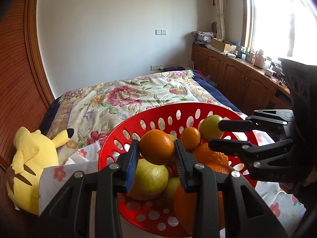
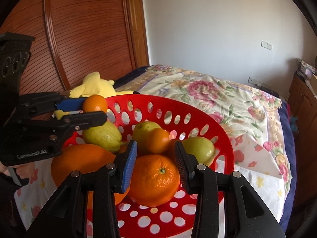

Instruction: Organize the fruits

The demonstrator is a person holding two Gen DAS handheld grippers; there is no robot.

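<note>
A red perforated basket (image 1: 158, 117) (image 2: 198, 117) holds several oranges and green pears. My left gripper (image 1: 157, 152) is shut on a small orange (image 1: 157, 146) and holds it above the fruit pile; it shows at the left in the right wrist view (image 2: 95, 104). My right gripper (image 2: 156, 165) is open over the basket, its fingers on either side of a large orange (image 2: 154, 180) without touching it. In the left wrist view the right gripper (image 1: 218, 134) is open in front of a green pear (image 1: 210, 128).
The basket sits on a white flowered cloth (image 2: 257, 158) on a bed with a floral blanket (image 1: 128, 97). A yellow plush toy (image 1: 31, 158) lies at the left. A wooden wardrobe (image 2: 89, 29) stands behind; cabinets (image 1: 237, 79) run under the window.
</note>
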